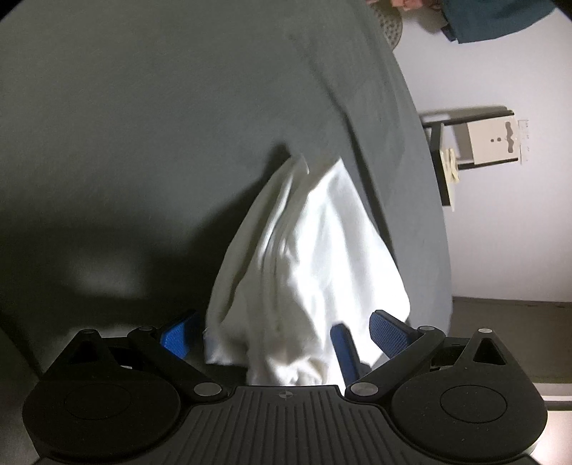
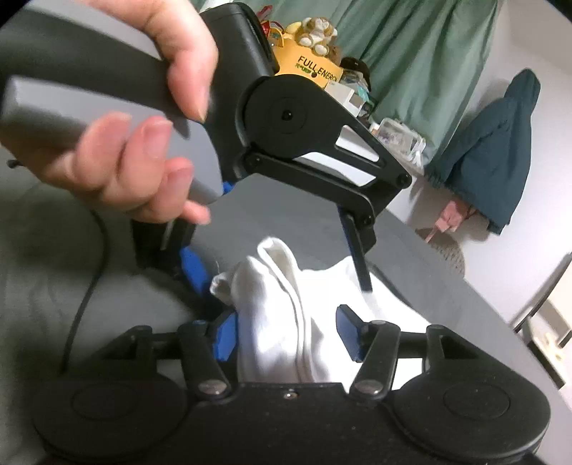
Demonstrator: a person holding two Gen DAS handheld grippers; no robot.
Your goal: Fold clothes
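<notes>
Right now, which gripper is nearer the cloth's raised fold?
Left. The left gripper straddles the fold, with an open finger on either side. The right gripper also has the cloth between open fingers, but further back from the fold.

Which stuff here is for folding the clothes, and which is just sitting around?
For the job:
white garment
left gripper
right gripper
grey bed sheet, the folding surface

Just lying about:
teal jacket hanging on the wall
green curtain
yellow box with stuffed toys on top
</notes>
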